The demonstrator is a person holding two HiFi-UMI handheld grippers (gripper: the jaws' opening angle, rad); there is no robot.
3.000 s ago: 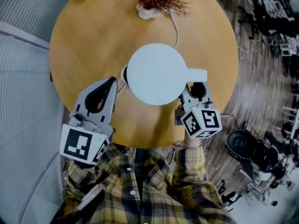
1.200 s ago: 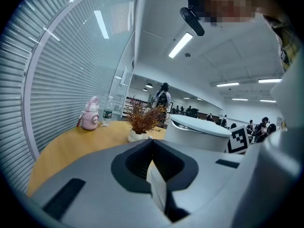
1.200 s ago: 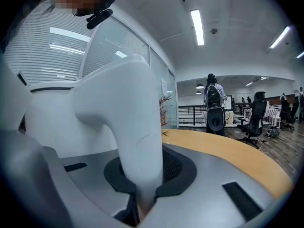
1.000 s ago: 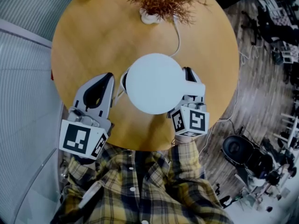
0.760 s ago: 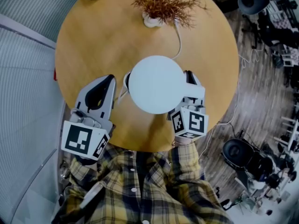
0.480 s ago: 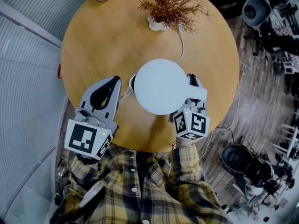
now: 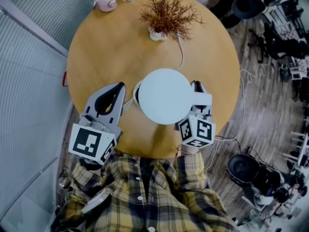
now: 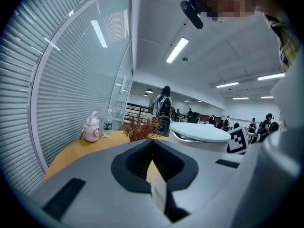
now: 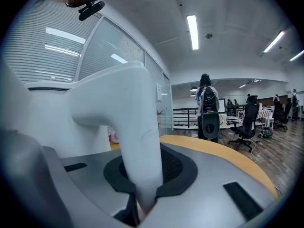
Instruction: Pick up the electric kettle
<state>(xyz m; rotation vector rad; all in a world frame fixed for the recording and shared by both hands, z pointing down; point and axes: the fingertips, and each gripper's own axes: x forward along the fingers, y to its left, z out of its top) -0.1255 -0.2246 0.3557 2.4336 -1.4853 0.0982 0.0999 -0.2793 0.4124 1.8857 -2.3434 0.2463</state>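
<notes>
- Electric kettle [image 7: 165,95]: near-middle of the round table [image 7: 96,47], lid up, handle [image 7: 202,99] sticking out to the right. Looks held a little above the wood, but can't confirm that from straight overhead.
- Right gripper [image 7: 196,86]: clamped on that handle, fingers pinched around its upright part. Sensible spot for keeping the body hanging level and under control with one hand.
- Left gripper [image 7: 117,87]: just left of the kettle, not touching it, fingers together on nothing. Probably parked there as a spare guard in case of a swing.
- Dark ring [image 7: 135,94] peeking out at the kettle's left edge: likely the base, with the cord [image 7: 182,52] trailing off to the far side by the dried plant [image 7: 166,13]. Worth going straight up to avoid dragging any of that along.
</notes>
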